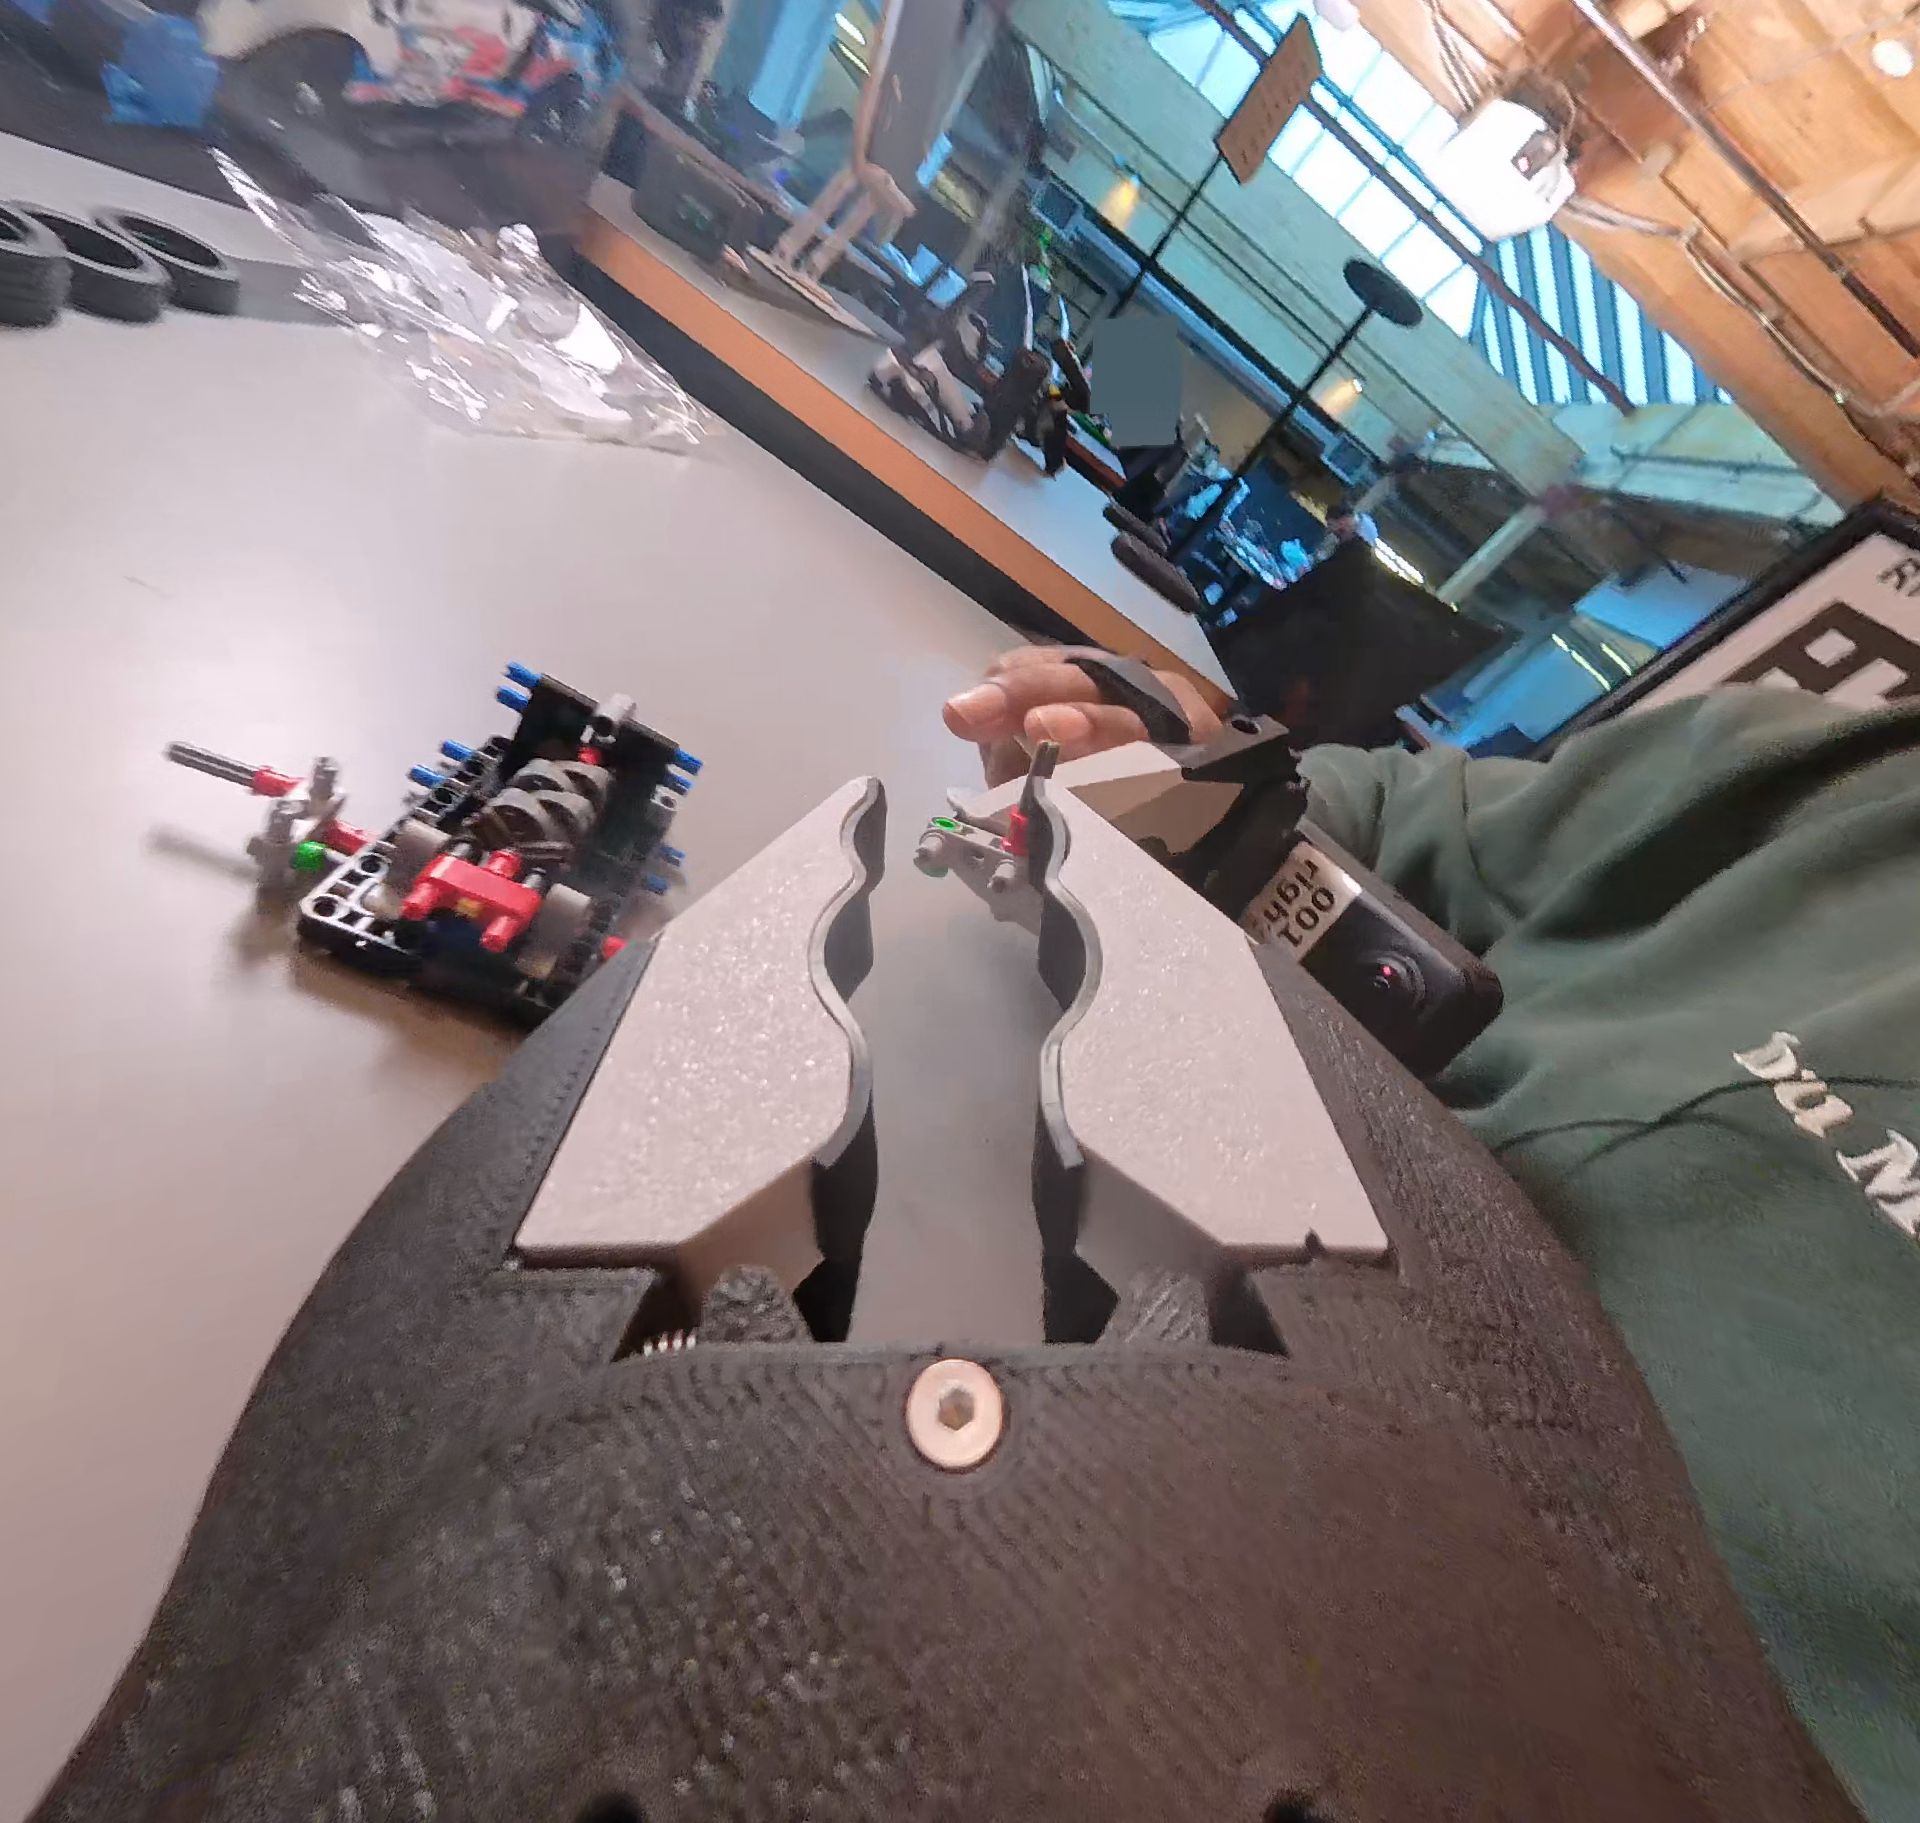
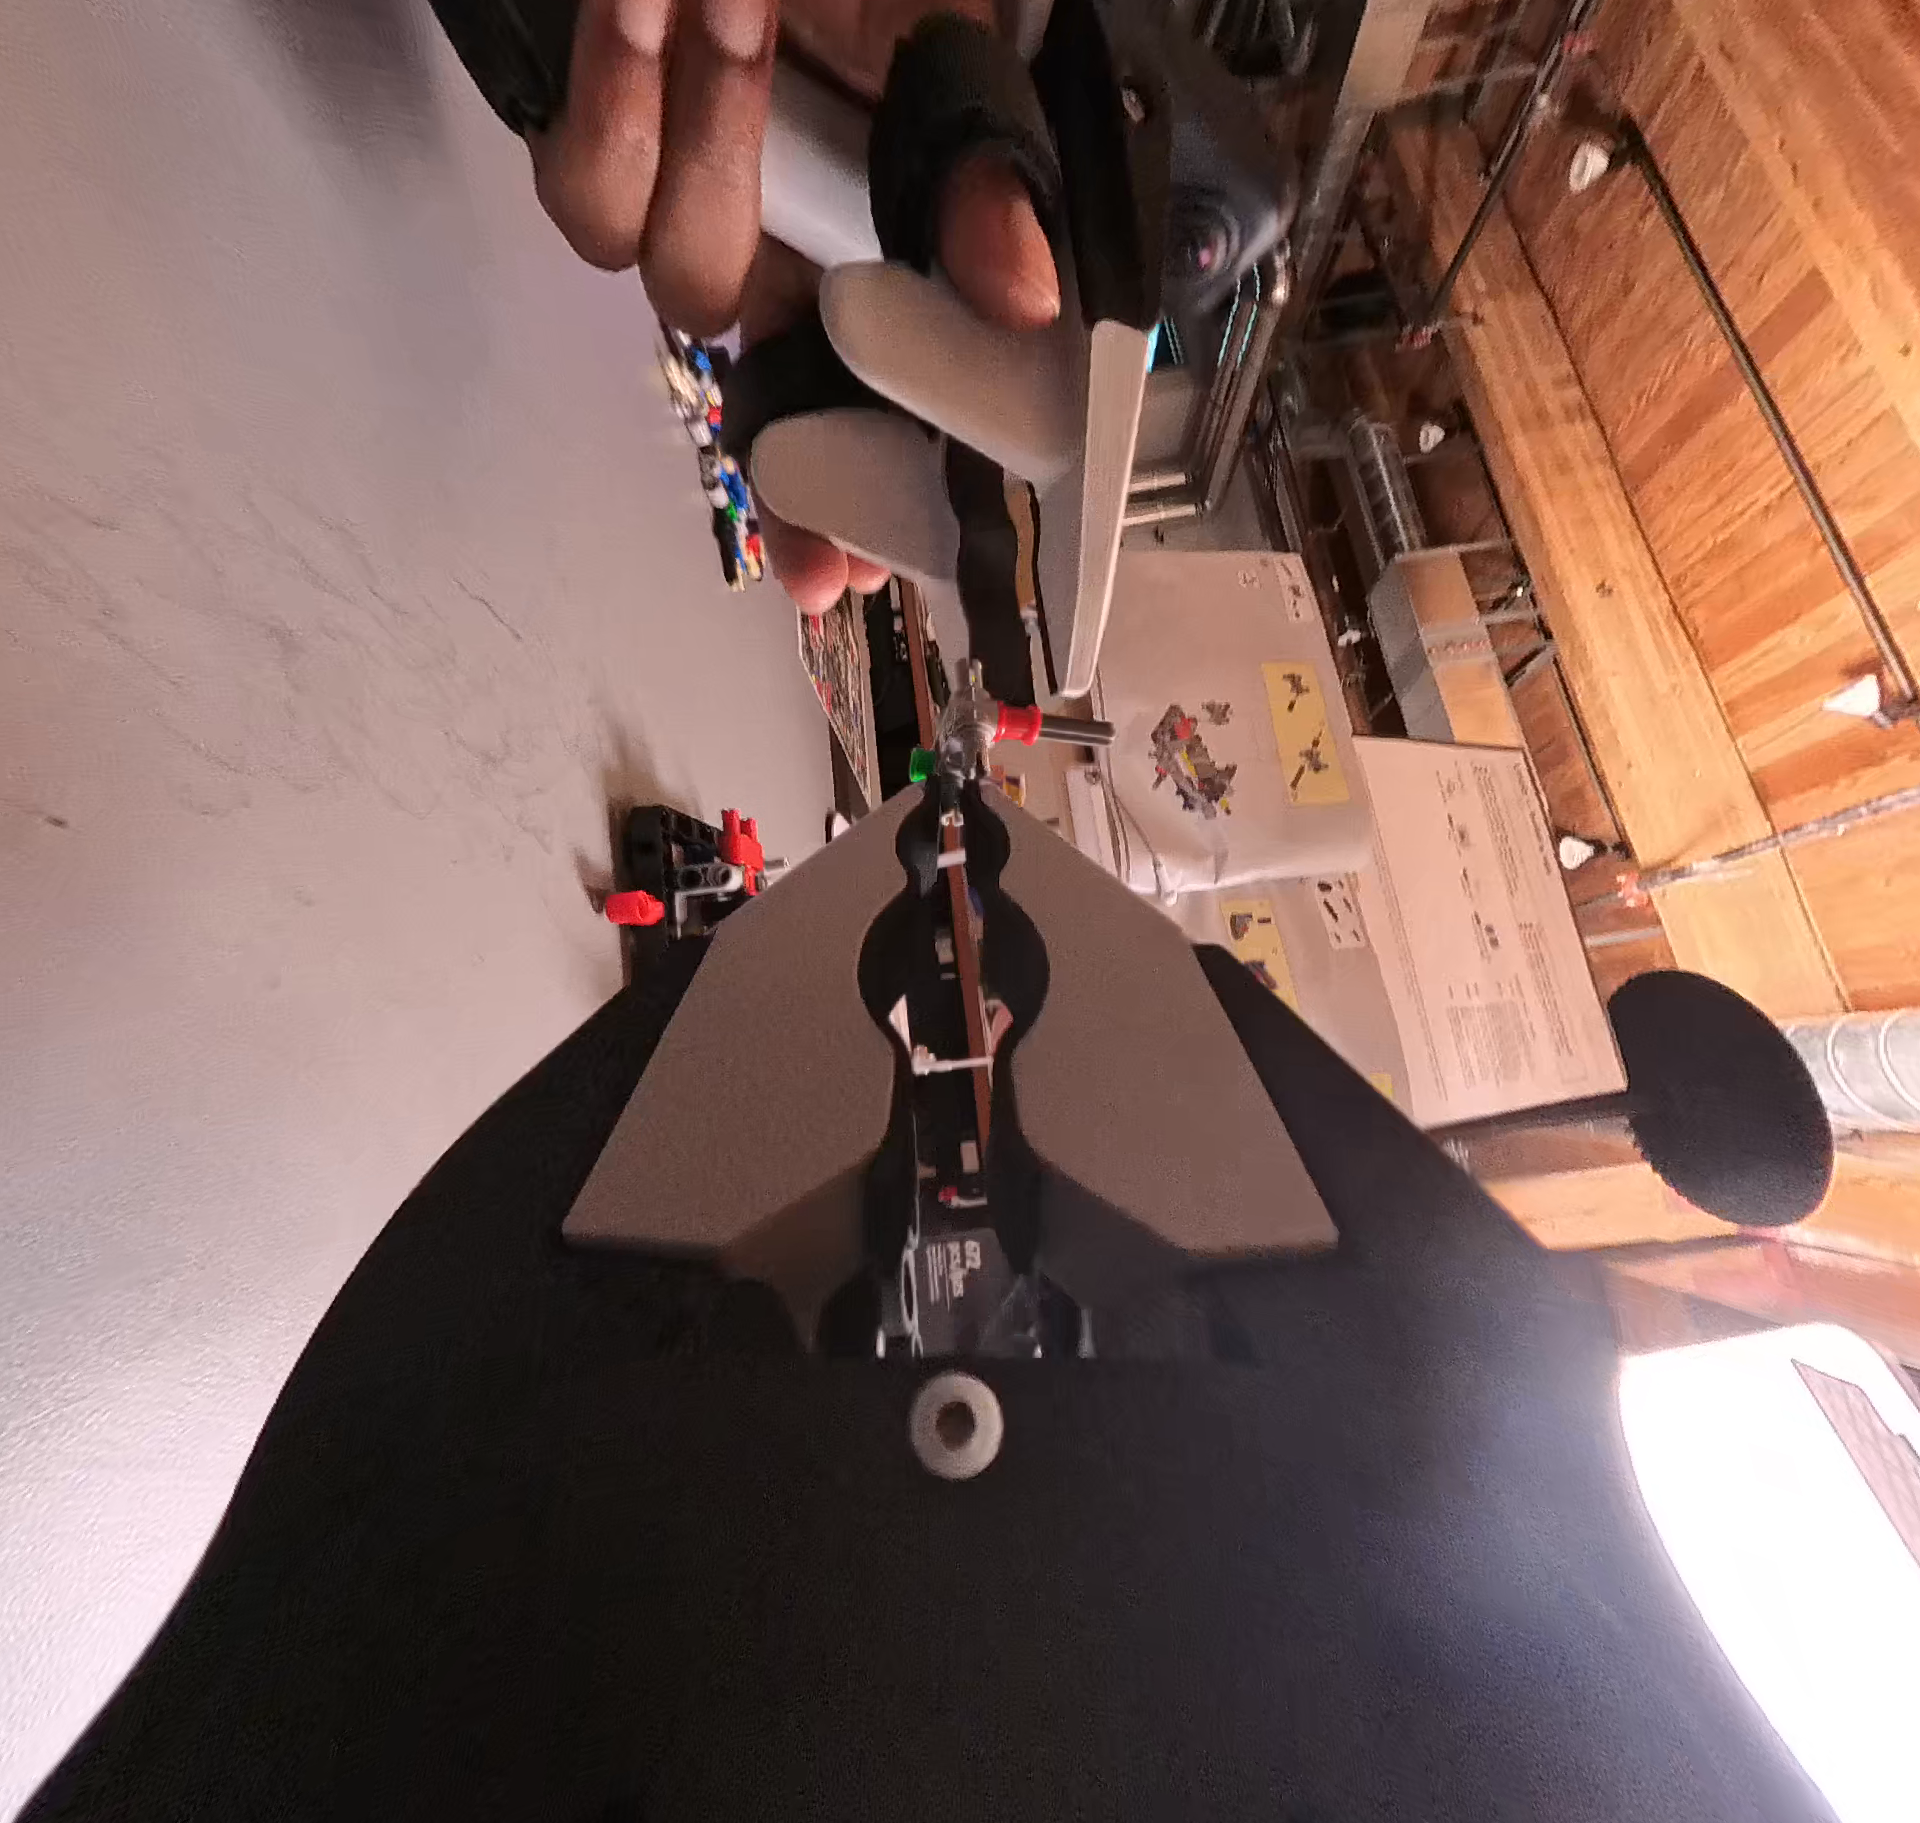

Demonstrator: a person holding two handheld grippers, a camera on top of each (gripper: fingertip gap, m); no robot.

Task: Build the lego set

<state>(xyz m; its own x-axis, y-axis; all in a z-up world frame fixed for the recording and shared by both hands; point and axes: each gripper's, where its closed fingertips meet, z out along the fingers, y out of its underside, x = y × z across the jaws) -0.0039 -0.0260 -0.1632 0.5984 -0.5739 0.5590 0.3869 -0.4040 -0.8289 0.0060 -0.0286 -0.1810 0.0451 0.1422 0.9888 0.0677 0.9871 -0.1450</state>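
My right gripper (image 2: 948, 807) is shut on a small grey Lego sub-assembly (image 2: 971, 734) with a red bush, a green pin and a dark axle, held in the air. My left gripper (image 1: 961, 812) is open, and the same sub-assembly (image 1: 971, 843) sits just beyond its tips, close to its right finger. The right gripper's fingers (image 1: 1112, 786) come in from the right. The black Lego chassis (image 1: 499, 838) with blue pins and red parts lies on the table to the left, and also shows in the right wrist view (image 2: 691, 869). A second small sub-assembly (image 1: 281, 807) lies beside it.
Black tyres (image 1: 104, 261), clear plastic bags (image 1: 499, 339) and the set's box (image 1: 364, 7) lie at the far left of the table. An open instruction booklet (image 2: 1247, 765) and a pile of loose pieces (image 2: 717, 464) lie farther off. A green sleeve (image 1: 1662, 994) is at right. Left and right tips are no more than a few centimetres apart.
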